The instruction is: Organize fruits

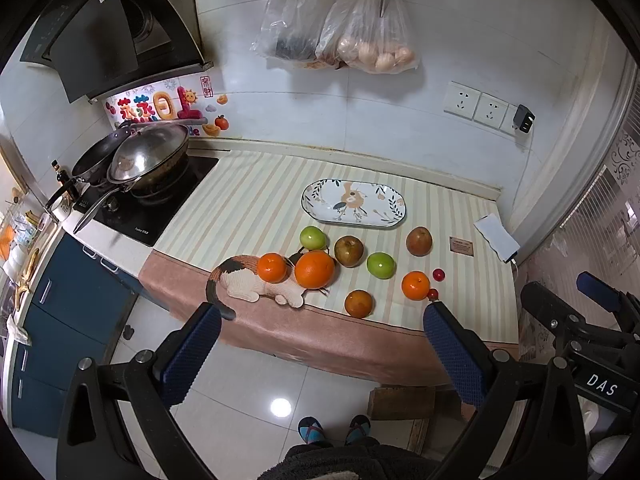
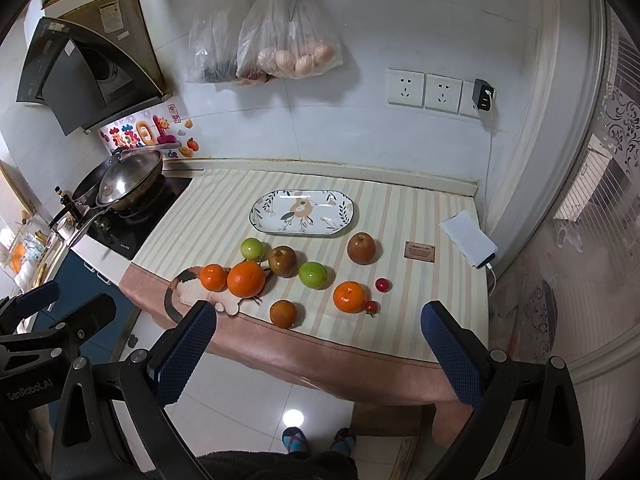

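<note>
Both the left gripper [image 1: 322,316] and right gripper [image 2: 316,314] are held wide open, empty, short of the worktop [image 2: 420,216]. Fruits [image 2: 246,279], seemingly oranges and apples, are scattered near the oval plate [image 2: 260,216].

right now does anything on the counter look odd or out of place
One thing: a knitted toy cat lies among the loose fruit, at the front edge of the striped cloth, with two oranges resting against it. The oval plate holds no fruit. Nothing looks spilled or damaged.

Left gripper [image 1: 322,314], right gripper [image 2: 318,310], jaws spread wide
</note>
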### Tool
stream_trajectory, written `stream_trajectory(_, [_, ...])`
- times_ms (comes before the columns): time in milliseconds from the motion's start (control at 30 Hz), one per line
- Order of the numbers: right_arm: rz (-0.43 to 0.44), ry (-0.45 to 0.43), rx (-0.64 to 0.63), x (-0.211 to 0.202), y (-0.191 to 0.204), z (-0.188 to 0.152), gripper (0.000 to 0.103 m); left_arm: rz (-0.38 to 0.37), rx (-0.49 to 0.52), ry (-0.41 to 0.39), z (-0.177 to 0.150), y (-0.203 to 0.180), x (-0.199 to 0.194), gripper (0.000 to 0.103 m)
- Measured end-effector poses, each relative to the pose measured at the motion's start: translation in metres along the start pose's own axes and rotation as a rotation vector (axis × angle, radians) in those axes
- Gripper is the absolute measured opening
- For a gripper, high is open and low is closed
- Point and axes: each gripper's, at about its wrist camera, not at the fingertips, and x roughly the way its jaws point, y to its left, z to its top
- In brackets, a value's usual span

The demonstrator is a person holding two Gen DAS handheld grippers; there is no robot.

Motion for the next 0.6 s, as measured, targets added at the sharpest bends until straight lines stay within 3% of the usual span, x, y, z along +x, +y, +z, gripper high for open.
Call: stream_trajectory(600, [0.002,-0.009,0.0,-0.0055,0.0051,0.0021,0.103,0.0,0.002,0.0,0.0004,0.0005,-0.0007,0.103])
